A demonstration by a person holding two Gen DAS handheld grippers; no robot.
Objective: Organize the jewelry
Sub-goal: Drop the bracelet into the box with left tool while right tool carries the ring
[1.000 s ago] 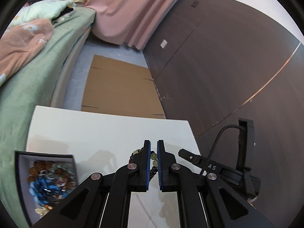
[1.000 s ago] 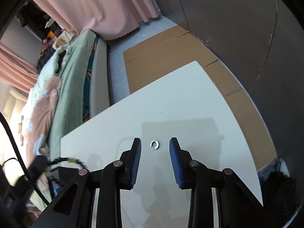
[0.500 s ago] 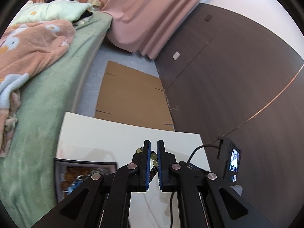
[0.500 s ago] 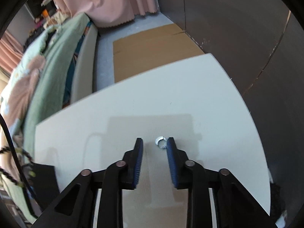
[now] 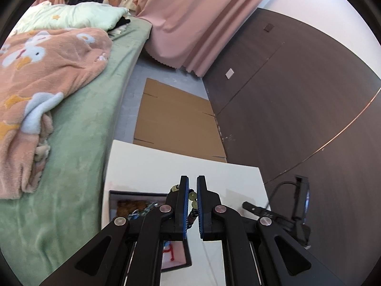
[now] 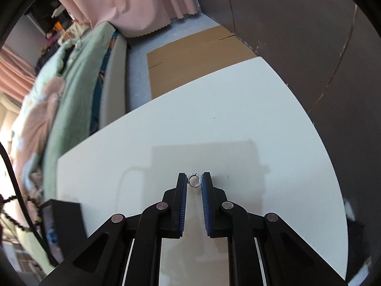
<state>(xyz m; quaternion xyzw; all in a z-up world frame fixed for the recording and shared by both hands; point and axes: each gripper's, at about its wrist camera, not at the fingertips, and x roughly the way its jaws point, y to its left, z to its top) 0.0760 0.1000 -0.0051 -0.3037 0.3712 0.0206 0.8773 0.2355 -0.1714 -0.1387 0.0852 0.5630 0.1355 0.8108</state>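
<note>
Sitting between the right gripper [image 6: 194,181] fingertips at lower centre: small silver ring [image 6: 194,180], pinched, on white table [image 6: 214,131]. Left gripper [image 5: 192,186] nearly closed on beaded bracelet [image 5: 192,202], above jewelry box [image 5: 133,196] lower left. No legible writing.

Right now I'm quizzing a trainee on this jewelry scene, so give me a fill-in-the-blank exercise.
1. The left hand-held gripper is shut on a string of ____.
2. The small ring sits between the fingers of the ____ hand-held gripper.
3. The ring lies on a ____ table.

Missing words: beads; right; white
</note>
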